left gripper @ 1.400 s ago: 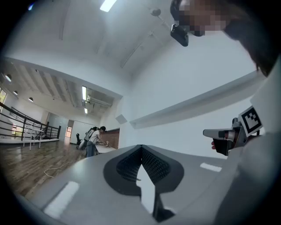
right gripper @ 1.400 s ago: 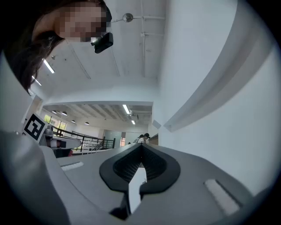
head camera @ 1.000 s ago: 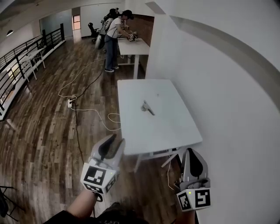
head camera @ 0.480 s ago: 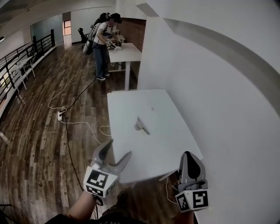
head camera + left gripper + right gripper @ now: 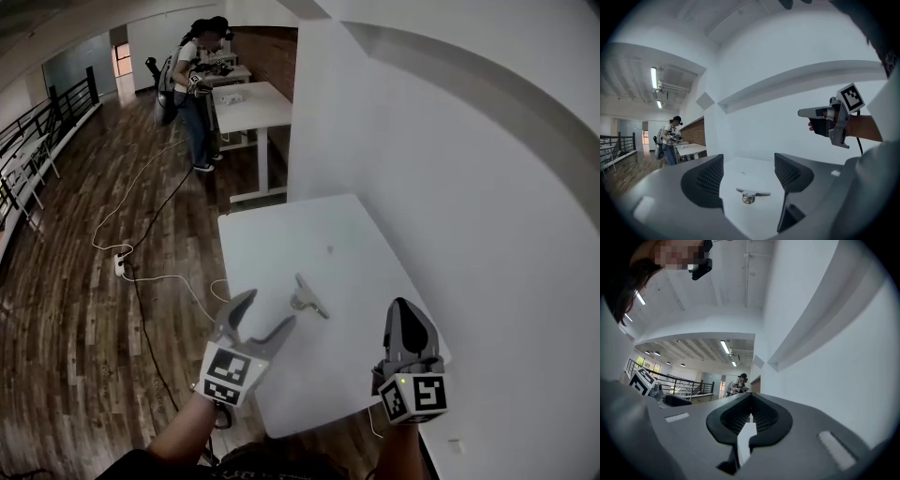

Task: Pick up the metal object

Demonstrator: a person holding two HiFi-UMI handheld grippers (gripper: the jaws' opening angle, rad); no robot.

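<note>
A small metal object (image 5: 307, 298) with a flat arm lies on the white table (image 5: 281, 234), near its middle. My left gripper (image 5: 267, 311) hovers over the table's near left edge, just short of the object, and its jaws are opening with nothing between them. In the left gripper view the metal object (image 5: 751, 194) lies on the table ahead, framed by the two jaws of the left gripper (image 5: 747, 171), apart from both. My right gripper (image 5: 403, 309) is shut and empty above the near right corner. The right gripper (image 5: 750, 416) points up toward the wall.
A white wall (image 5: 450, 187) runs along the table's right side. Cables (image 5: 141, 272) and a power strip (image 5: 120, 265) lie on the wood floor to the left. A person (image 5: 192, 75) stands at a far white table (image 5: 248, 98). A railing (image 5: 28, 141) lines the far left.
The left gripper's jaws have gone from shut to open. Both grippers and the view have come forward, from short of the table to over its near edge.
</note>
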